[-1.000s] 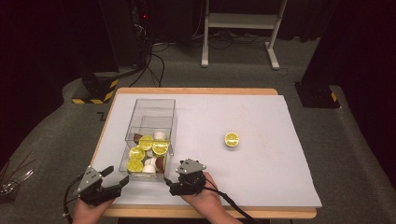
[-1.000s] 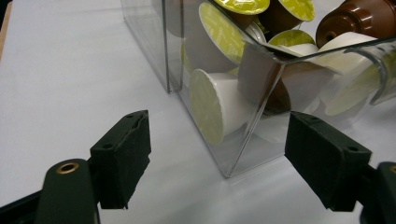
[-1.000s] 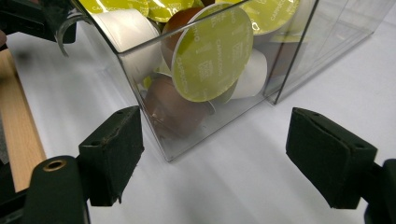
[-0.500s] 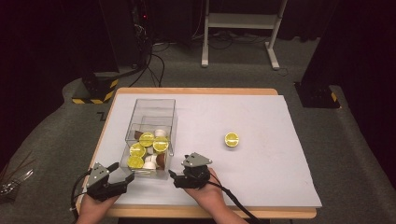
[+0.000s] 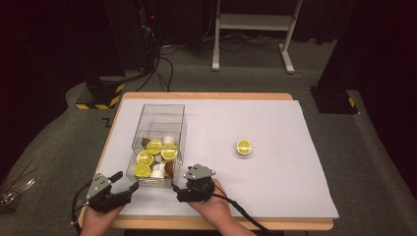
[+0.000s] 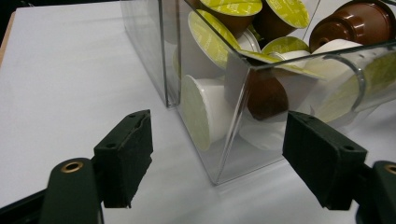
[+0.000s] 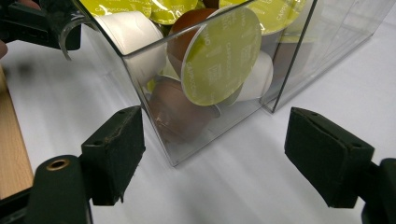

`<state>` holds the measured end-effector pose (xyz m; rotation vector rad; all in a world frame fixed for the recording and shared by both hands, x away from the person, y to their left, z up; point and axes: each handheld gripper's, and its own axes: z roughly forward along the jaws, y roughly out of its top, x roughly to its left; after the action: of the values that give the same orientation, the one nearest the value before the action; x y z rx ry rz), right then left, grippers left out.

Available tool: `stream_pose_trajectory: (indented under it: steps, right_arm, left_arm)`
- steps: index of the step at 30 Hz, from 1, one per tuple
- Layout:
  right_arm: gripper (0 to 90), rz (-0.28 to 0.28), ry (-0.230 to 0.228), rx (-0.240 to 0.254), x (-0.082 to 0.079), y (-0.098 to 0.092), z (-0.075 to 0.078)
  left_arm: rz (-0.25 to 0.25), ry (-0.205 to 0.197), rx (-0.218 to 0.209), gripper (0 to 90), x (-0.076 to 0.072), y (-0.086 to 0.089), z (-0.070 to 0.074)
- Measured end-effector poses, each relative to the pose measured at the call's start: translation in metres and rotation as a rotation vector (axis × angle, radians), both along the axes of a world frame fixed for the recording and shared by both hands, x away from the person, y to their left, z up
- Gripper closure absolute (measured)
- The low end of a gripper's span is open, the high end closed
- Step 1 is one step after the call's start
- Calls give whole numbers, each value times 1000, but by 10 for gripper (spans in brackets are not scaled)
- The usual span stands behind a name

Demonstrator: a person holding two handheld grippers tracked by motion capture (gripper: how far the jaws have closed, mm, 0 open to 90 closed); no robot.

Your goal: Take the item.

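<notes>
left tool (image 5: 127,183): jaws wide apart, just closing slightly, gripping nothing, near worktop's front-left corner | right tool (image 5: 181,190): jaws apart, just widening, gripping nothing, at front edge

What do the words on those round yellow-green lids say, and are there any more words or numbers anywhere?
"CAPPUCCINO": printed in rings on the big yellow-green lid of a capsule in the clear box, right gripper view.
"CAPPUCCINO": also on another lid at the top of that view, partly cut off.
Small marks in the middle of the big lid: too small to read.
A dark mark on the floor by the table's left edge, high view: partly hidden, unreadable.
</notes>
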<state>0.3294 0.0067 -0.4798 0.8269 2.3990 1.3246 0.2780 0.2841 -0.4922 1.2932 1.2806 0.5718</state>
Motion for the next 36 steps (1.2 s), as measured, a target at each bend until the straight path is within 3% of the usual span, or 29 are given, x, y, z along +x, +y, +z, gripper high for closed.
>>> stream_pose_trajectory:
  steps: [10,15,26,35,36]
  right_arm:
    - [200,-27,-3,14,10,-1,5]
    - [203,-48,-6,18,16,-2,7]
    - [203,-81,-17,18,28,-1,7]
    - [204,-122,-10,24,43,-4,5]
    - [209,-127,-7,24,44,-4,5]
  left_arm:
    - [-10,2,4,215,15,-5,3]
    - [-30,5,42,214,24,-11,5]
    - [-12,11,26,215,40,-13,4]
    - [33,16,8,213,56,-12,3]
    - [32,21,24,205,58,-11,3]
